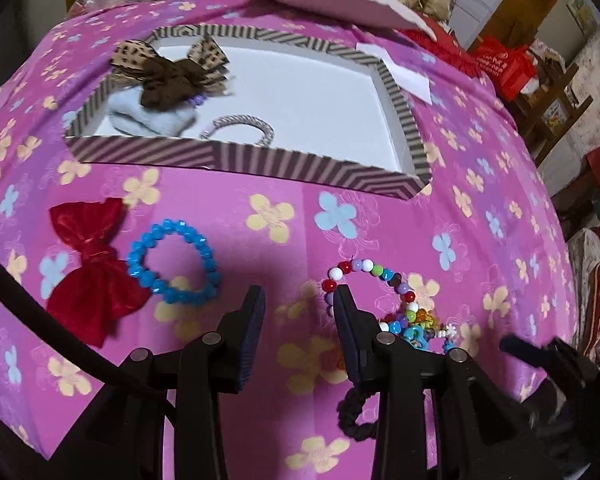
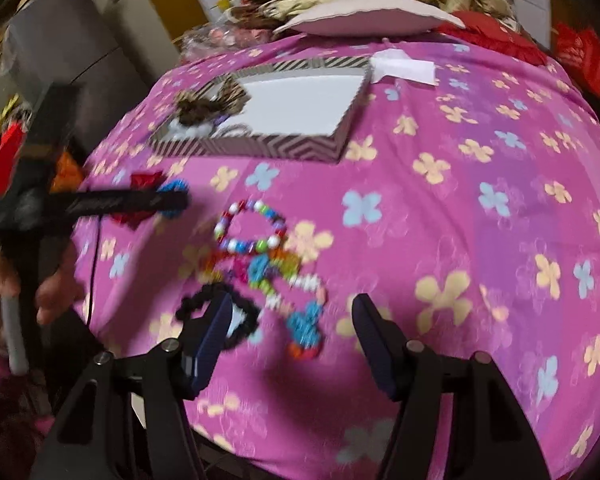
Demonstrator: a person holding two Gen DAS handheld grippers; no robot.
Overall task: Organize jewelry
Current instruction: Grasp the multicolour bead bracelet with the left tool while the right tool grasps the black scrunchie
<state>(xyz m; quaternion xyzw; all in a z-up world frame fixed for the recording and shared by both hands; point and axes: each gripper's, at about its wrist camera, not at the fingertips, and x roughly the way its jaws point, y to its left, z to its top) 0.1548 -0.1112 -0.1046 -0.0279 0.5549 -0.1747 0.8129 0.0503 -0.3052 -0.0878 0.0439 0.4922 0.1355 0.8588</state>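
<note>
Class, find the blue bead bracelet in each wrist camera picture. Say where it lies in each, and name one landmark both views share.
Left wrist view: the blue bead bracelet lies lower left on the cloth, right of the red bow.
Right wrist view: the bracelet sits at middle left, partly hidden behind the left gripper.
Shared landmark: the striped box, farther up the cloth in both.

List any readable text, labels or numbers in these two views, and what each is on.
None legible.
Red bag at the far right: pale print, too small and blurred to read.
White paper slip beside the striped cardboard box: no writing shows.
Pink floral cloth: flower pattern only, no text.
</note>
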